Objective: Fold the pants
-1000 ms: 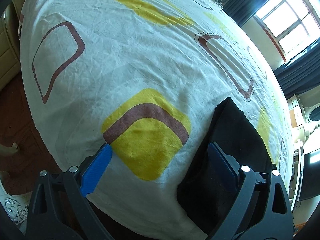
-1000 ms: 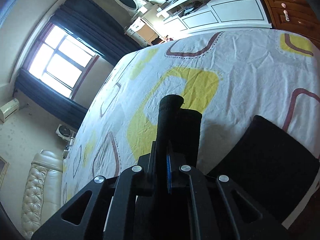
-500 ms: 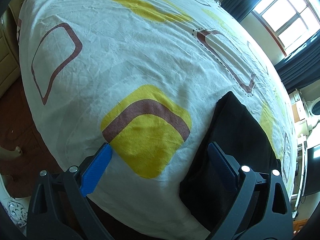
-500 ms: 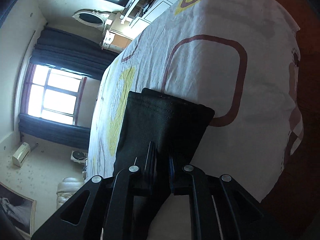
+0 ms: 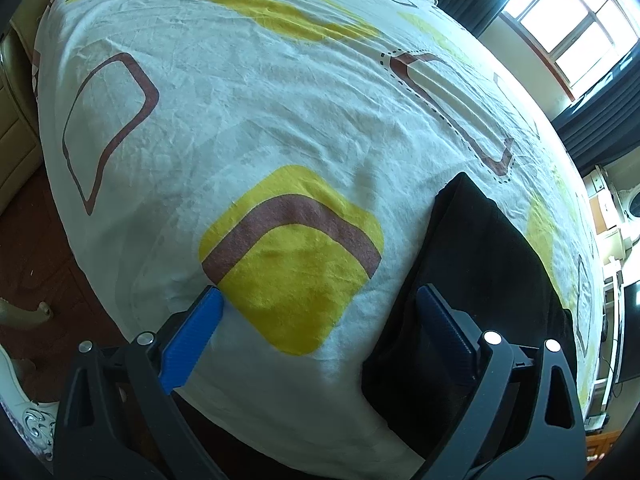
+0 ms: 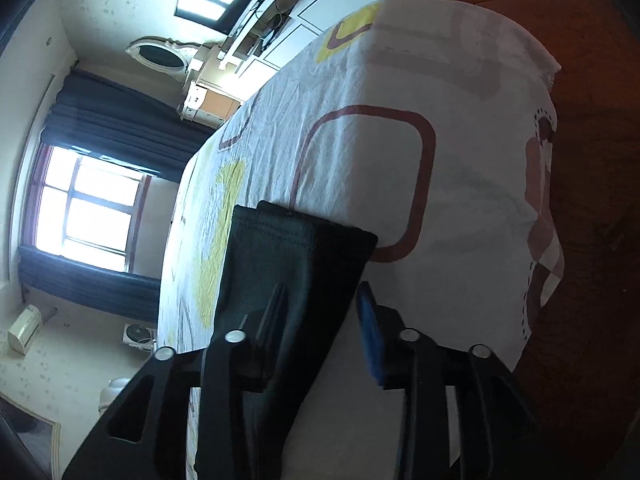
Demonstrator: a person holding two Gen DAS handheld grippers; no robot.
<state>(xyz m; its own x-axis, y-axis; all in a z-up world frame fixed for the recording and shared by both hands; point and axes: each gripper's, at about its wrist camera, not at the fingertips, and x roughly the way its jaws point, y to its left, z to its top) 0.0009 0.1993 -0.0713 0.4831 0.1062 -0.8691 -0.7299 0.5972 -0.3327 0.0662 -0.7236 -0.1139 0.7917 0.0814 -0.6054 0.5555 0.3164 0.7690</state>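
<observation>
The black pants (image 5: 476,264) lie folded near the bed's front edge, on a white sheet (image 5: 248,112) with yellow and brown shapes. My left gripper (image 5: 320,332) is open and empty just above the sheet, its right finger over the pants' left edge. In the right wrist view the pants (image 6: 292,264) lie flat between the fingers of my right gripper (image 6: 320,320), which is open; the hem end points away from the camera.
The bed edge (image 6: 540,216) drops to a dark wooden floor (image 6: 592,160). A window with dark curtains (image 6: 88,204) and white cabinets (image 6: 280,40) stand beyond the bed. A chair leg (image 5: 24,312) is at the left.
My right gripper has opened and let go of the pants, which now lie flat on the bed. The left gripper has barely moved.
</observation>
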